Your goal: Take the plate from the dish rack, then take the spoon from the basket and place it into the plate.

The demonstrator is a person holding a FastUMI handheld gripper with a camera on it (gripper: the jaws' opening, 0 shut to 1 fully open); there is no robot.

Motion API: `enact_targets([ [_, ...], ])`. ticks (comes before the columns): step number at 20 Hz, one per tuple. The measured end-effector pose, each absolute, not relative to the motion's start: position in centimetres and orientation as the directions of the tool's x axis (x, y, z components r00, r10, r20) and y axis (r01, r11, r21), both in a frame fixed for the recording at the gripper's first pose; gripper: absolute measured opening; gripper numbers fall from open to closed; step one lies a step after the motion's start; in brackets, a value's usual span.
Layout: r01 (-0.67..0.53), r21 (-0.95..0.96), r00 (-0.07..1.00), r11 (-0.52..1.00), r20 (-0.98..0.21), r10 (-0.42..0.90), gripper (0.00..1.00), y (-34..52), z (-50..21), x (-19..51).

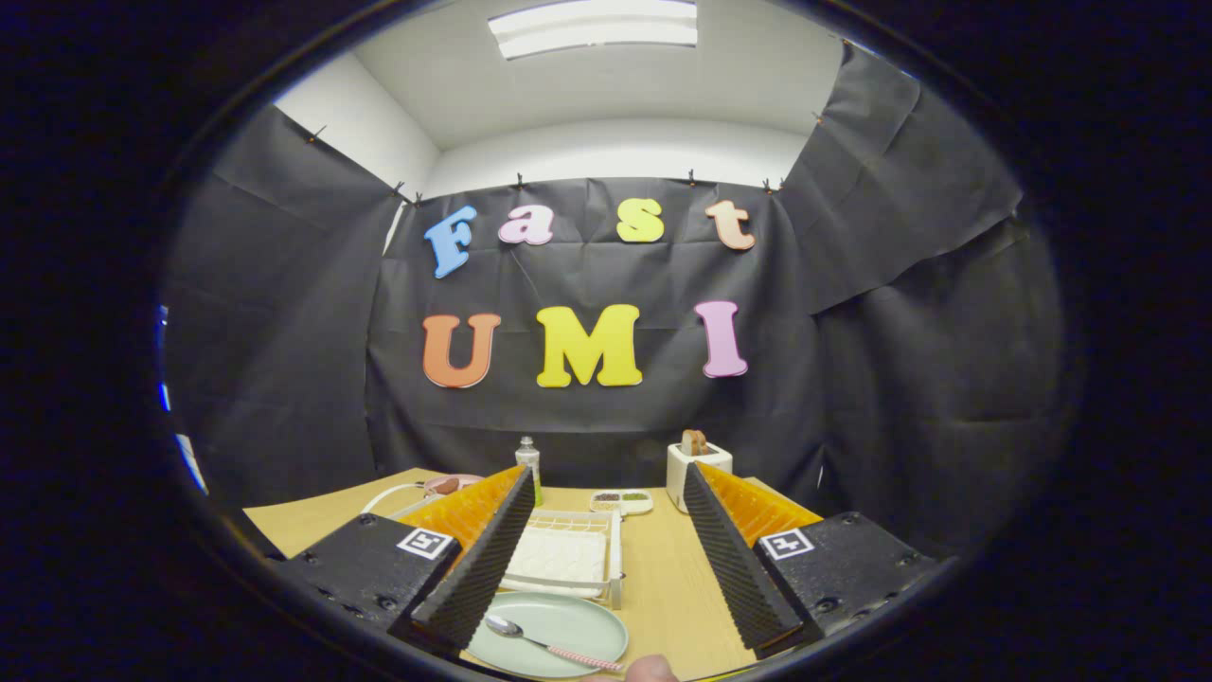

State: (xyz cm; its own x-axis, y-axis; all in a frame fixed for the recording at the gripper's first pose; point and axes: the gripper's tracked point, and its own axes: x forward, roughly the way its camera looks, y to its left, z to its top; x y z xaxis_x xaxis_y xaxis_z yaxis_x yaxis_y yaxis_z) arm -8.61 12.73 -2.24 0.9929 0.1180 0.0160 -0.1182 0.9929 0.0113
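My gripper (606,559) hangs above the wooden table (668,578) with its fingers spread wide and nothing held between them. The plate (559,627) lies flat on the table, low between the fingers and nearer my left one. The spoon (544,644) rests in the plate, its bowl close to the left finger and its striped handle pointing toward the plate's right rim. Just beyond the plate stands the white dish rack (568,559). Farther back I see a bottle (528,462), a small divided tray (621,500) and a white toaster (696,466) near the wall.
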Motion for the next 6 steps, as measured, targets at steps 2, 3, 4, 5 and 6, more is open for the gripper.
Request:
enact_targets([
  [2, -0.118, 0.015, 0.993, 0.993, 0.011, 0.118, 1.00, 12.82, -2.29, -8.57],
  [3, -0.117, 0.017, 0.993, 0.993, 0.009, 0.117, 1.00, 12.77, -2.29, -8.57],
  [4, -0.115, 0.019, 0.993, 0.993, 0.009, 0.115, 1.00, 12.67, -2.41, -8.50],
  [5, -0.111, 0.023, 0.994, 0.994, 0.011, 0.111, 1.00, 12.56, -2.34, -8.48],
  [6, -0.107, 0.026, 0.994, 0.994, 0.013, 0.107, 1.00, 12.48, -2.27, -8.46],
])
